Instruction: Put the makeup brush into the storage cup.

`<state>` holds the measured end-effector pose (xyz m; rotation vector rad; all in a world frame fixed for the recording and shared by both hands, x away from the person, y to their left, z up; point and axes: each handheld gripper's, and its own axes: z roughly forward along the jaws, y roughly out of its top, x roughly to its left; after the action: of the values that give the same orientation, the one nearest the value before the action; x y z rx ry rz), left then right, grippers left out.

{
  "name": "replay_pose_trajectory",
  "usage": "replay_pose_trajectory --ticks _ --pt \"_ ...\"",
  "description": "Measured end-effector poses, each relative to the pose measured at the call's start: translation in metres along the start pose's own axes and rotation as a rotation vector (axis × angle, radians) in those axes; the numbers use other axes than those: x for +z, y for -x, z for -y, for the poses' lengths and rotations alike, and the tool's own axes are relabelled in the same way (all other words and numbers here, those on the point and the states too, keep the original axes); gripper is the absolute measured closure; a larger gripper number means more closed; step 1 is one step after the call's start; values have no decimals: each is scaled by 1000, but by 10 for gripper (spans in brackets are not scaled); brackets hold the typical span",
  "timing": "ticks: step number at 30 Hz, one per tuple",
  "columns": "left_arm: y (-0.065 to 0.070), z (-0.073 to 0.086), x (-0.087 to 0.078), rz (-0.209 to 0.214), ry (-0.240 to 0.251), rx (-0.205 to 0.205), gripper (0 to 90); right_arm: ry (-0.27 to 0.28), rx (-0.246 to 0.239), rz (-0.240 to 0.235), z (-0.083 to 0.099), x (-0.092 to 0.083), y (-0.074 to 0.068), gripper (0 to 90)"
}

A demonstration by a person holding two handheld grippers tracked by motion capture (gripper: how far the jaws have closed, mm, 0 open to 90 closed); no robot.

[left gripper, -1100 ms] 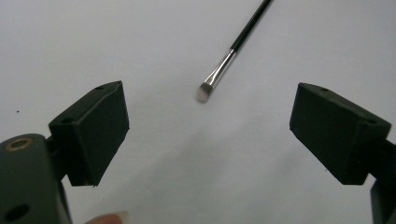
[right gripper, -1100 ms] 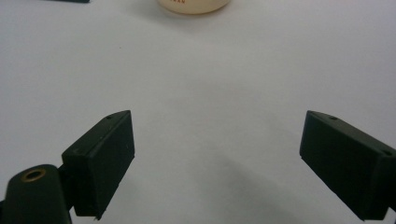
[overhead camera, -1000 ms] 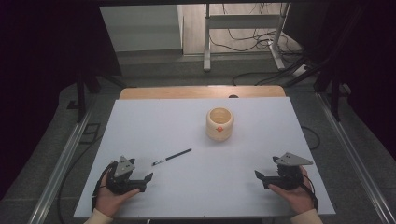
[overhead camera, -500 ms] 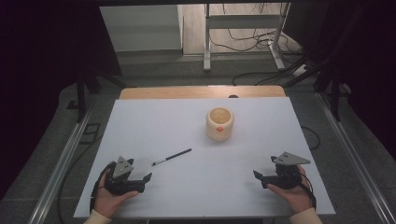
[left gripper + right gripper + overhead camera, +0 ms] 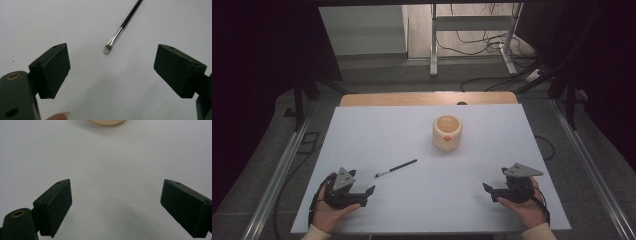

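Both jaws gape empty: left hand-held gripper (image 5: pixel 360 192) sits just near of the thin black silver-ferruled brush (image 5: pixel 396 168) on the white counter (image 5: pixel 377 130); right hand-held gripper (image 5: pixel 493 190) rests near-right

Brushes: we count one, a thin black-handled brush (image 5: pixel 395 168) with a silver ferrule, lying on the near left of the table.
Cups: we count one, a cream cup (image 5: pixel 447 132) with an orange mark, standing right of centre toward the far side.
Grippers: we count two, the left gripper (image 5: pixel 362 194) near left and the right gripper (image 5: pixel 490 190) near right, each with jaws spread wide.
Hands: we count two, one on each gripper.
Tables: we count one white table (image 5: pixel 377 130).
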<state>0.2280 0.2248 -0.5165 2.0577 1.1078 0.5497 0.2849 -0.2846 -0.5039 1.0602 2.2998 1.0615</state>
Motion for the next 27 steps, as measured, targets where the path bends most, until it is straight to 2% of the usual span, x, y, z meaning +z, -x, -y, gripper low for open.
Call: replay_pose_trajectory --ticks 18,27 --pt "1 -13 -3 20 -11 18 148 1 1 3 -1 -1 -1 103" --pt "-9 -24 -5 34 -18 12 156 1 5 0 -1 0 -1 103"
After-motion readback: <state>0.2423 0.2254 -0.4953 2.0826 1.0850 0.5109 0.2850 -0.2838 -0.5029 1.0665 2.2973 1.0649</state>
